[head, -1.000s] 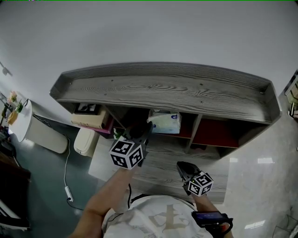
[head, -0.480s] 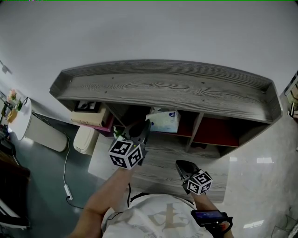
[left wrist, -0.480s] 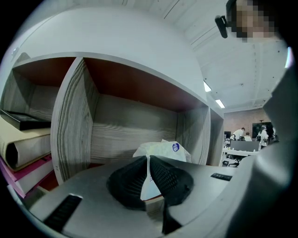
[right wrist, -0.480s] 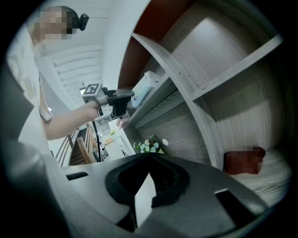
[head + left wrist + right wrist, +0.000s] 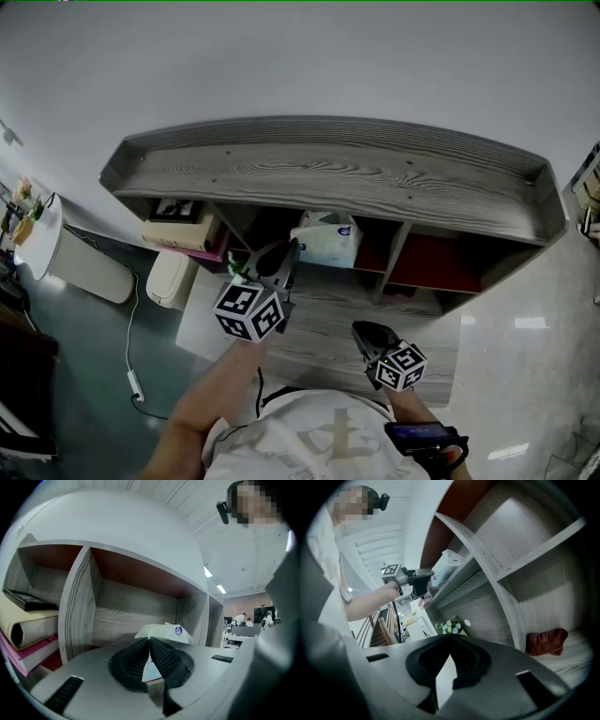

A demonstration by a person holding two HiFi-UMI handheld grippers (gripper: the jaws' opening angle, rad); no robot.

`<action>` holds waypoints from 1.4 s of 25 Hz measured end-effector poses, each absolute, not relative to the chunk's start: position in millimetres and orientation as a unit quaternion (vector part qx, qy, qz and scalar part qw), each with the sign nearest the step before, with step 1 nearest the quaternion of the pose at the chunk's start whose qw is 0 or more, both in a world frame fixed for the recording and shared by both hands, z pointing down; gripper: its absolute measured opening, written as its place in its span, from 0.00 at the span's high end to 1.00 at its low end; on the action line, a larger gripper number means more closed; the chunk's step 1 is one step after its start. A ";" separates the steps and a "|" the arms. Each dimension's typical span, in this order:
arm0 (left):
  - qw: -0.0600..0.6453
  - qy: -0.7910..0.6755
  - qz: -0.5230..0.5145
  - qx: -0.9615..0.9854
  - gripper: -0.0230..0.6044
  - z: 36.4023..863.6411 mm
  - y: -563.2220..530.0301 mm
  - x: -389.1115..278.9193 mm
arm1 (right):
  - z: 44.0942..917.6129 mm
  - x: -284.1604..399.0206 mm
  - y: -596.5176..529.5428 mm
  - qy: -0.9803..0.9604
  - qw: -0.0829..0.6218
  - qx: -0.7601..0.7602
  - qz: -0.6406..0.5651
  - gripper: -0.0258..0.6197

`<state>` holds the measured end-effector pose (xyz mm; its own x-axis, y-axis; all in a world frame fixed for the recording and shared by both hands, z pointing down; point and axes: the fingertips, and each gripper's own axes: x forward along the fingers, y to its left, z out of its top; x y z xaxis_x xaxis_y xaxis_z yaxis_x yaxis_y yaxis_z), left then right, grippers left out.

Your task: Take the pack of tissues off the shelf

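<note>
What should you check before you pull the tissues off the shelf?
1. Left gripper shut on the pack of tissues: ok.
2. Pack in the middle compartment of the shelf, nothing in front of it: ok.
3. Right gripper shut, empty, low and clear of the pack: ok.
4. Grip strong enough for the pull: cannot tell.

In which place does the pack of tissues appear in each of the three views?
Head view: the pack of tissues is at centre, in the middle compartment of the shelf.
Left gripper view: at centre, just above the jaws.
Right gripper view: upper left of centre, at the shelf's edge.
Shared landmark: the left gripper, its jaws shut at the pack.
</note>
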<state>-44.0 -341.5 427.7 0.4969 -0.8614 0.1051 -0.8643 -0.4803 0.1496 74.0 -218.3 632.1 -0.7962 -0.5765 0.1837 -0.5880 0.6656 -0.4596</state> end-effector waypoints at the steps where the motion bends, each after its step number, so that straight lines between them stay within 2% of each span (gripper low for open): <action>1: 0.092 -0.502 0.005 0.860 0.93 427.0 -340.2 -45.3 | 632.0 73.2 -217.8 -0.913 0.011 0.318 0.255 0.95; 35: 0.109 -0.538 -0.046 0.835 0.93 438.4 -263.6 -120.2 | 626.7 20.9 -188.1 -0.933 0.035 0.265 0.242 0.95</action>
<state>-120.2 -263.6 438.4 0.4176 -0.9078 0.0400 -0.8875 -0.3980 0.2321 20.9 -188.1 626.7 -0.8568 -0.4781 0.1930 -0.5116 0.7417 -0.4338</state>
